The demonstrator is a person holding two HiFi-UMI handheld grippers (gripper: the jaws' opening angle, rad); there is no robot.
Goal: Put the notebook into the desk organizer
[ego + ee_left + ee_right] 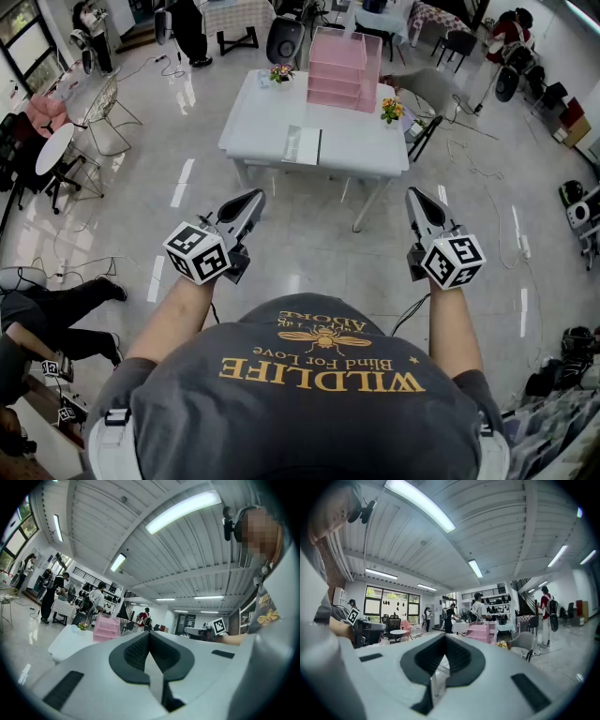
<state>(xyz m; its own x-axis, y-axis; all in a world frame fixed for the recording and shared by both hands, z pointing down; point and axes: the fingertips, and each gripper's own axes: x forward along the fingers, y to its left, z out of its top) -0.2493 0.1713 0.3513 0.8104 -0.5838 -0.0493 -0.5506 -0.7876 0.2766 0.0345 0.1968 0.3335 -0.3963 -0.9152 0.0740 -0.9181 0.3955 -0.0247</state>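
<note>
Legs (56, 314) in dark trousers stretch across the tiled floor (309, 234) at the far left of my head view, near a round white table (54, 148) and some chairs. Next comes the left gripper (253, 197), held level over the floor with its marker cube (199, 251) at the wrist. In its own view the left gripper (149, 634) has its jaws pressed together with nothing between them.

Ahead of both grippers, and well apart from them, stands the white desk (253, 122). The notebook (302, 144) lies flat at the near edge of the desk, about midway along it. Behind it to the left is a small flower pot (280, 73). The pink desk organizer (343, 67) stands upright at the far edge, apart from the notebook, and a second flower pot (391, 111) sits just to its right. I see the organizer (105, 627) in the left gripper view too, small and distant on the desk (70, 641), and again in the right gripper view (480, 632).

To the right, the right gripper (413, 195) is held level like the left one, its marker cube (454, 260) towards me. In its own view the right gripper (445, 637) also has its jaws closed tip to tip, pinching nothing. Below both, I see the operator's grey shirt (309, 394).
</note>
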